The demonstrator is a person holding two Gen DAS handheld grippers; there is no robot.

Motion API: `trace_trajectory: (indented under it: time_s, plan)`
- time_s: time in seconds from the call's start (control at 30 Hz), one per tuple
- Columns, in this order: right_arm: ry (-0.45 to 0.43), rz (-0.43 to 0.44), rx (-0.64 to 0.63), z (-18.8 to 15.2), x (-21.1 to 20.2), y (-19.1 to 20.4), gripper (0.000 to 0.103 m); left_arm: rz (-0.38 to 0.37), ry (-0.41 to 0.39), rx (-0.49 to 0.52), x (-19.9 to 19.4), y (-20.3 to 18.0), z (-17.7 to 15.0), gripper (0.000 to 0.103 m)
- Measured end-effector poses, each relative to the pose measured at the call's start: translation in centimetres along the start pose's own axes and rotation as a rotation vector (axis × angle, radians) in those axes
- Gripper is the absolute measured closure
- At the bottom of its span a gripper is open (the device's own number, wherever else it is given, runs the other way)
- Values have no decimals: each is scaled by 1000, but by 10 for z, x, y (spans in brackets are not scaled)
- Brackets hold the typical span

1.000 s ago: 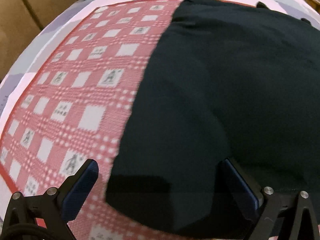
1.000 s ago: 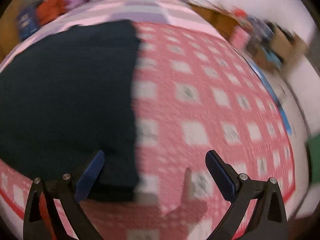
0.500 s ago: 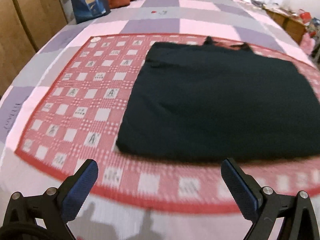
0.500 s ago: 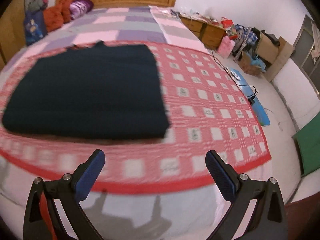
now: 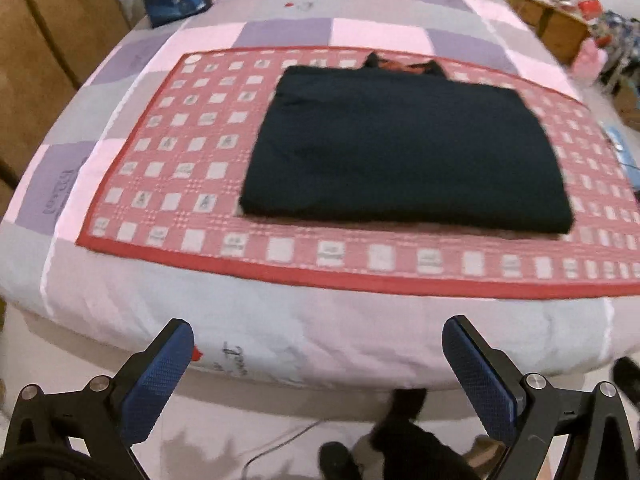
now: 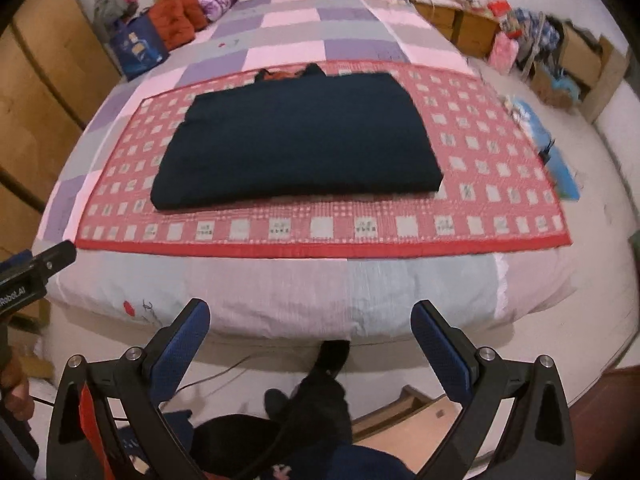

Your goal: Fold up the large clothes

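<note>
A dark navy garment [image 5: 404,152] lies folded into a flat rectangle on a red checked mat [image 5: 168,160] on the bed. It also shows in the right wrist view [image 6: 296,140], on the same mat [image 6: 480,152]. My left gripper [image 5: 318,364] is open and empty, held back beyond the foot of the bed, well clear of the garment. My right gripper [image 6: 310,344] is open and empty, likewise off the bed's near edge. The left gripper's body [image 6: 36,268] shows at the left edge of the right wrist view.
The bed has a pink, grey and purple checked cover [image 6: 304,20]. A blue bag [image 6: 138,50] and cushions [image 6: 180,16] lie at its far left. Wooden wardrobes [image 6: 40,92] stand left, cluttered boxes [image 6: 560,52] right. The person's legs and feet [image 6: 320,392] are below.
Both grippers have pulled back from the garment's near edge to beyond the foot of the bed. The garment stays folded on the mat.
</note>
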State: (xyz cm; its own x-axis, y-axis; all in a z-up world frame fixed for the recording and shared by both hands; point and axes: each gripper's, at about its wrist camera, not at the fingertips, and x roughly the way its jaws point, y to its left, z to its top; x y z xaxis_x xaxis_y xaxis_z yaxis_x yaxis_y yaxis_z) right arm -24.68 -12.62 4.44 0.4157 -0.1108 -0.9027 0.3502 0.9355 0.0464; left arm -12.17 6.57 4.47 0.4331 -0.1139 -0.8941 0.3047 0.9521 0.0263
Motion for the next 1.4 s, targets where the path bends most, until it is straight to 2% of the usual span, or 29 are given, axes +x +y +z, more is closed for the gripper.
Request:
trace_trajectory:
  time_s: [0.13,0.47,1.07,1.4]
  plan:
    - [-14,2,-12,5,-14,-3,1,-31,-32,35,-19,-16,2,1]
    - [-19,-11,37,10,-37,-15,1,-79,-21,50,-34,-38,14,1]
    - [-11,-17,33,45,-34,-30,1,-80,-11,92,-27,-72,44,1]
    - [-11,-32,37,67,-30,-33,1,-77,-12,99,-24,-75,53,1]
